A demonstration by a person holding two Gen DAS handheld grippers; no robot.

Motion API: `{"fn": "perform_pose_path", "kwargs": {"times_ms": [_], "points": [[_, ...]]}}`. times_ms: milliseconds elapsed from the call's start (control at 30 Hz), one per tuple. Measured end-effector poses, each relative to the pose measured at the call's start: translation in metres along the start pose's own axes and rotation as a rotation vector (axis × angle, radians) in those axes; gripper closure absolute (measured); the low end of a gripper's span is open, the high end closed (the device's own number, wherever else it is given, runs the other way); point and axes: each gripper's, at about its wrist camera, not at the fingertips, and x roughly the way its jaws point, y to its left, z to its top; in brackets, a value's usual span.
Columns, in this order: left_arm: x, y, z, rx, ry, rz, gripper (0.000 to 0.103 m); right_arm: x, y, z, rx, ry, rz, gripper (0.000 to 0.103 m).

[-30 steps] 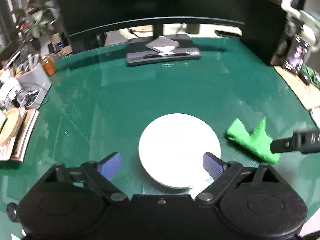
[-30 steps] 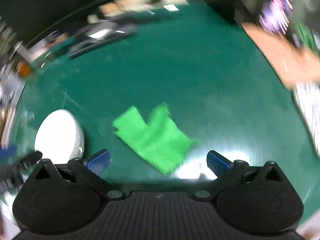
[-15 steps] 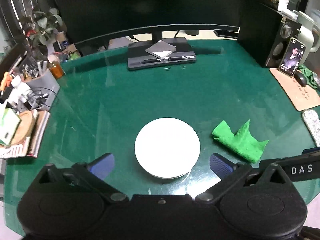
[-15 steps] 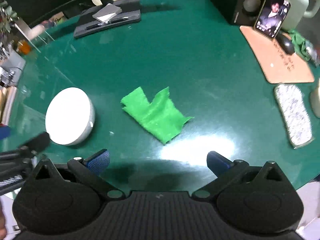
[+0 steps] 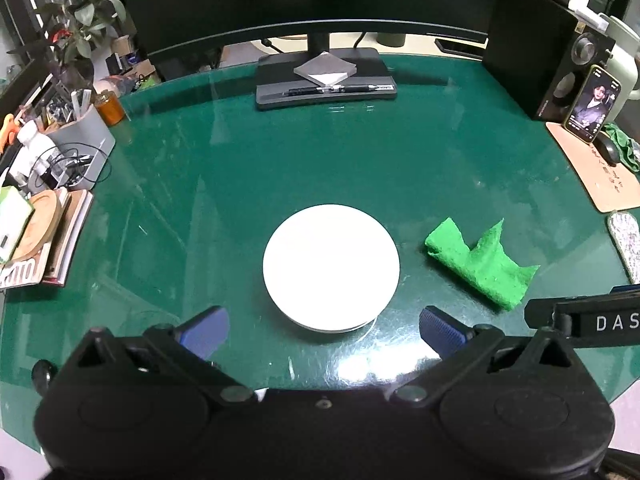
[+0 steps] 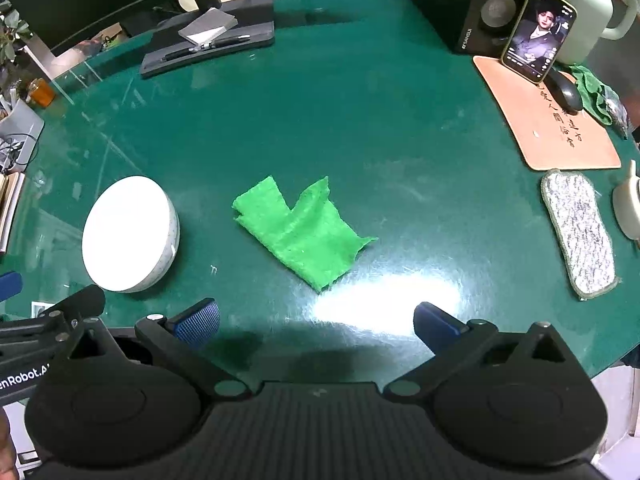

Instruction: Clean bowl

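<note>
A white bowl stands on the green glass table. My left gripper hangs above its near edge, open, with nothing between the blue pads. To the bowl's right lies a crumpled green cloth. The right wrist view shows that cloth in the middle and the bowl at the left. My right gripper is open over the table, nearer than the cloth and apart from it. Part of the right gripper's body shows at the left view's right edge.
A monitor stand with a notepad and pen is at the back. A speaker, a phone, a mouse on a brown mat and a grey pad fill the right side. Books and a desk organizer crowd the left.
Both grippers have risen and drawn back, so bowl and cloth look smaller. The left jaws spread wider off the bowl's rim. The right view has sharpened from blur.
</note>
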Motion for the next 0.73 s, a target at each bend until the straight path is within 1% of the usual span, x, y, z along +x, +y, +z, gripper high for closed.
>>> {"fn": "perform_pose_path", "kwargs": {"times_ms": [467,733], "points": [[0.009,-0.002,0.004,0.007,0.032,-0.019,0.001,0.009,0.001,0.007,-0.014,0.038,0.010,0.001],[0.009,-0.002,0.005,-0.003,0.025,-0.020,0.000,0.014,0.002,0.009,-0.012,0.045,0.008,0.001]]}}
